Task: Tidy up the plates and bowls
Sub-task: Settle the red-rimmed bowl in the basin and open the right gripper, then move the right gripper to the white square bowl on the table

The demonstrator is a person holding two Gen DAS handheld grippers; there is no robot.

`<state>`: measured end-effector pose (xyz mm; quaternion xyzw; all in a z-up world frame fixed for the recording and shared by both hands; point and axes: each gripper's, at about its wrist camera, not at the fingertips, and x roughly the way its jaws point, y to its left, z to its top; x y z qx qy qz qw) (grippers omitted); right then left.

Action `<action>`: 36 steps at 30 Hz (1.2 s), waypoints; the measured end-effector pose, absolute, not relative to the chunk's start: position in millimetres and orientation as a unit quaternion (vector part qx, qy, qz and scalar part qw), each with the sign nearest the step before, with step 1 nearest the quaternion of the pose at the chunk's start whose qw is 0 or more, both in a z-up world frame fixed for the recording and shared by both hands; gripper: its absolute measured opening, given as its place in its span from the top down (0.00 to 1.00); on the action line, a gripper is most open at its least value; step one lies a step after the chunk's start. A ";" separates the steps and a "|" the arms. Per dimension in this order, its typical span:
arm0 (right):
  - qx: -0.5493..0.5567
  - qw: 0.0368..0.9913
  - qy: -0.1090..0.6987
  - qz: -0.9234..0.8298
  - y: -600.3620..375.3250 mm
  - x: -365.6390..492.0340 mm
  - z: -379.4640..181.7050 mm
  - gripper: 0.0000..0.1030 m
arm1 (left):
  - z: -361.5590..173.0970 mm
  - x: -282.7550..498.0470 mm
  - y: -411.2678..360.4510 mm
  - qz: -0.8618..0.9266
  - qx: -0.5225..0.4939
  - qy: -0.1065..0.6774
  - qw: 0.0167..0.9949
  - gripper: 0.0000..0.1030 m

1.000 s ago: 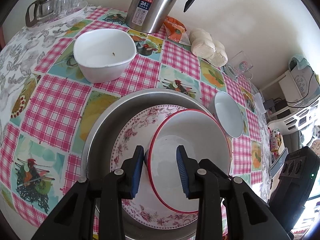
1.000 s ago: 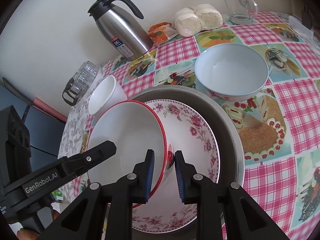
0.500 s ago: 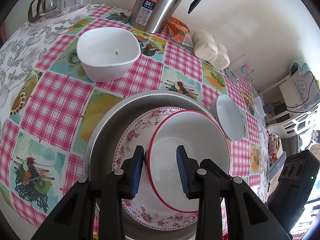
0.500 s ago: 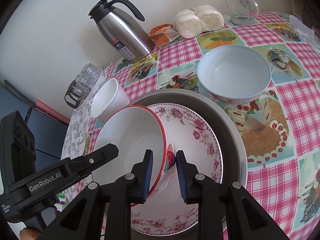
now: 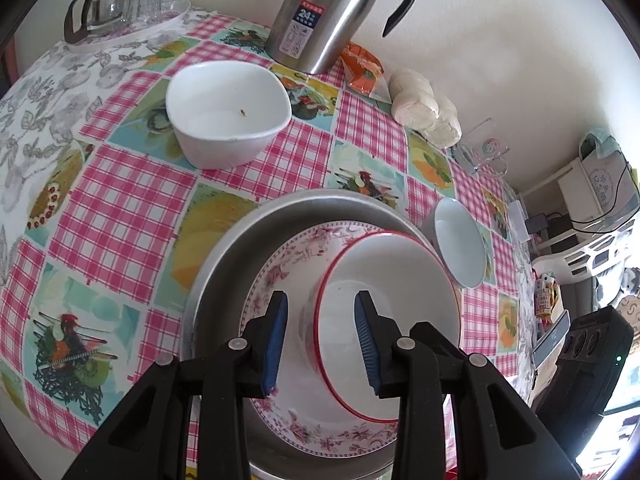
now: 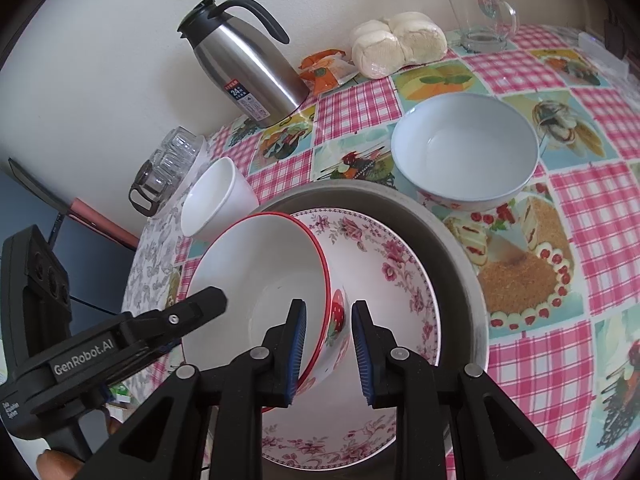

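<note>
A red-rimmed white bowl [image 5: 392, 292] [image 6: 264, 276] sits tilted in a floral plate [image 5: 288, 264] [image 6: 384, 256], which lies in a grey metal pan [image 5: 224, 256] [image 6: 460, 248]. My left gripper [image 5: 320, 336] is open, its fingers straddling the bowl's near rim. My right gripper [image 6: 326, 344] is open with its fingers either side of the bowl's opposite wall, not clamping it. A white squarish bowl [image 5: 228, 112] [image 6: 216, 200] and a pale blue bowl [image 5: 460, 252] [image 6: 464, 148] stand on the checked tablecloth [image 5: 120, 208].
A steel thermos [image 5: 332, 12] [image 6: 248, 68], a snack packet [image 6: 326, 68], wrapped buns [image 5: 426, 108] [image 6: 400, 44] and a glass mug [image 6: 484, 16] line the wall. A tray of glasses with a glass pot [image 5: 124, 4] stands at the far left corner.
Both grippers have opened wider around the red-rimmed bowl, the right one releasing its wall. The bowl has settled lower into the floral plate.
</note>
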<state>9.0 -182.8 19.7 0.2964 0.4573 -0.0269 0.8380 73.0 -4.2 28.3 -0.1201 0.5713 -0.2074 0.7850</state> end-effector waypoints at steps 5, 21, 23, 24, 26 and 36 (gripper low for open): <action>0.288 0.842 0.455 -0.033 -185.8 5.9 25.2 0.74 | 36.6 71.8 -2.2 -0.208 -0.118 0.561 0.792 0.66; 0.244 0.862 0.439 -0.066 -190.6 -3.4 52.7 0.65 | 50.5 71.9 9.2 -0.167 -0.101 0.540 0.818 0.49; 0.241 0.863 0.439 -0.067 -190.6 -3.3 52.9 0.55 | 49.1 72.8 10.8 -0.159 -0.099 0.543 0.818 0.44; 0.240 0.863 0.440 -0.067 -190.1 -3.0 53.1 0.51 | 48.5 72.8 11.8 -0.154 -0.097 0.544 0.819 0.43; 0.235 0.864 0.441 -0.068 -189.3 -2.5 53.2 0.46 | 47.9 73.1 13.6 -0.146 -0.095 0.545 0.820 0.40; 0.222 0.866 0.441 -0.081 -188.7 -1.0 52.0 0.19 | 47.6 73.4 19.6 -0.105 -0.065 0.531 0.838 0.15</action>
